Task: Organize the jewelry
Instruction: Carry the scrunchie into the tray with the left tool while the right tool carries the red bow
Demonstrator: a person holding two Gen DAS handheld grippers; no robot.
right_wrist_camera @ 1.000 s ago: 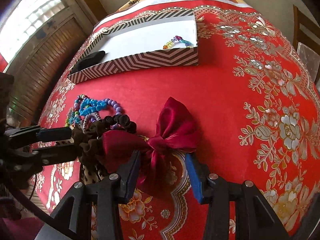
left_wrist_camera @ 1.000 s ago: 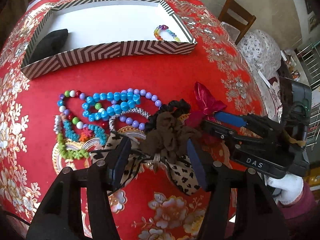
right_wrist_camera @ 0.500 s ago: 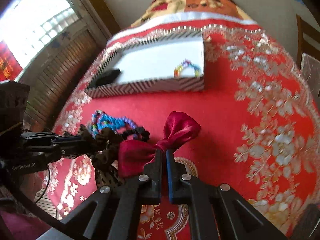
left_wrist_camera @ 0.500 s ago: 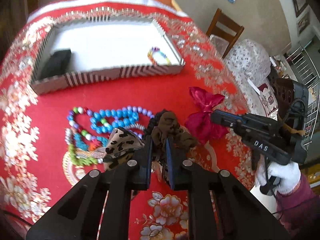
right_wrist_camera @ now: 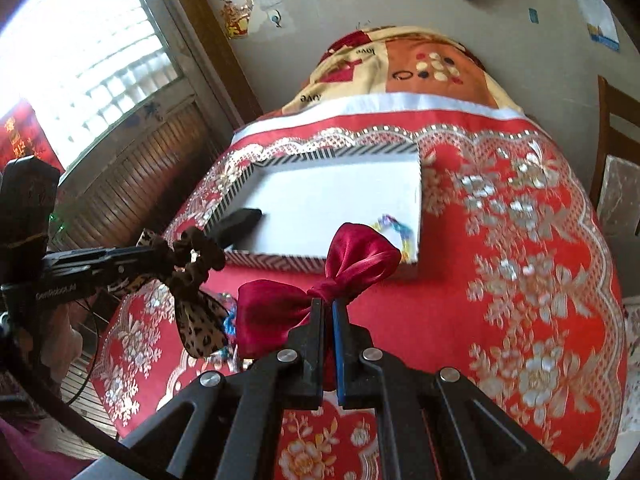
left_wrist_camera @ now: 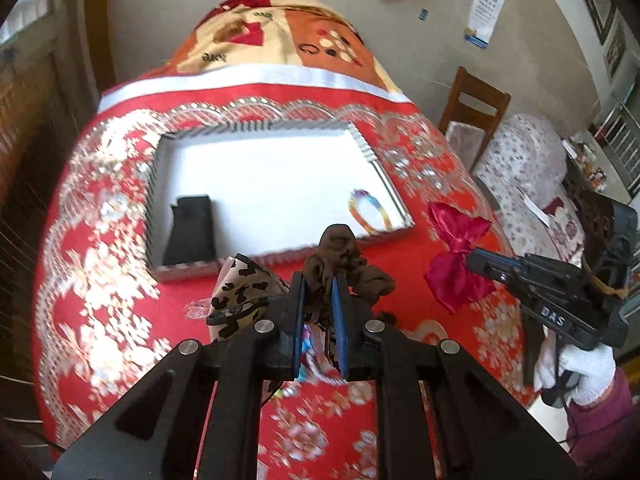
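My left gripper [left_wrist_camera: 320, 280] is shut on a brown scrunchie [left_wrist_camera: 344, 256] with a leopard-print bow [left_wrist_camera: 240, 292] hanging from it, lifted above the red tablecloth. My right gripper [right_wrist_camera: 328, 304] is shut on the knot of a dark red satin bow [right_wrist_camera: 352, 256], also lifted; the bow shows in the left wrist view [left_wrist_camera: 456, 256] too. Ahead lies the striped tray [left_wrist_camera: 280, 260] with a white floor, holding a black pouch [left_wrist_camera: 192, 232] and a rainbow bead bracelet [left_wrist_camera: 368, 212]. Beads below the left gripper are mostly hidden.
The table wears a red floral cloth [right_wrist_camera: 520, 280]. A wooden chair [left_wrist_camera: 476, 108] and a flowered cushion stand to the right. A window and wooden panelling [right_wrist_camera: 132, 184] are on the left. A blanket-covered shape lies beyond the tray.
Both grippers closed, the left on the brown scrunchie with the leopard bow, the right on the red bow, and both lifted their items off the table toward the tray.
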